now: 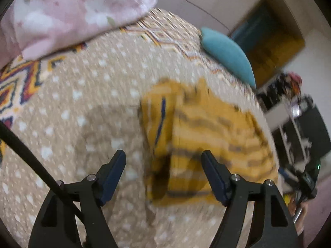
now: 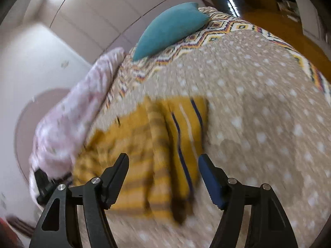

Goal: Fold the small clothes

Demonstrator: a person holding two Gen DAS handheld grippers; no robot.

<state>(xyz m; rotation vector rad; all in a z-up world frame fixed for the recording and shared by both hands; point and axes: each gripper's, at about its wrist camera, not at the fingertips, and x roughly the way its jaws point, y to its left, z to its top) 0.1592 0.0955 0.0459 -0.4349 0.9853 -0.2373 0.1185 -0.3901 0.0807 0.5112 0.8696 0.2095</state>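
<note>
The mustard-yellow striped cloth garment (image 1: 198,142) lies flat on the beige dotted bedspread (image 1: 82,113), long axis toward the teal cushion (image 1: 227,55). Left gripper (image 1: 163,175) and right gripper (image 2: 163,175) hover above, gaping, empty, about equally near.

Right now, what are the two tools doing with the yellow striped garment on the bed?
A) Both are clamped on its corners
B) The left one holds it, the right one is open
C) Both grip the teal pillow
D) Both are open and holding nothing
D: the left tool and the right tool both show spread fingers with nothing between them, while the yellow striped garment lies on the dotted bedspread.
</note>
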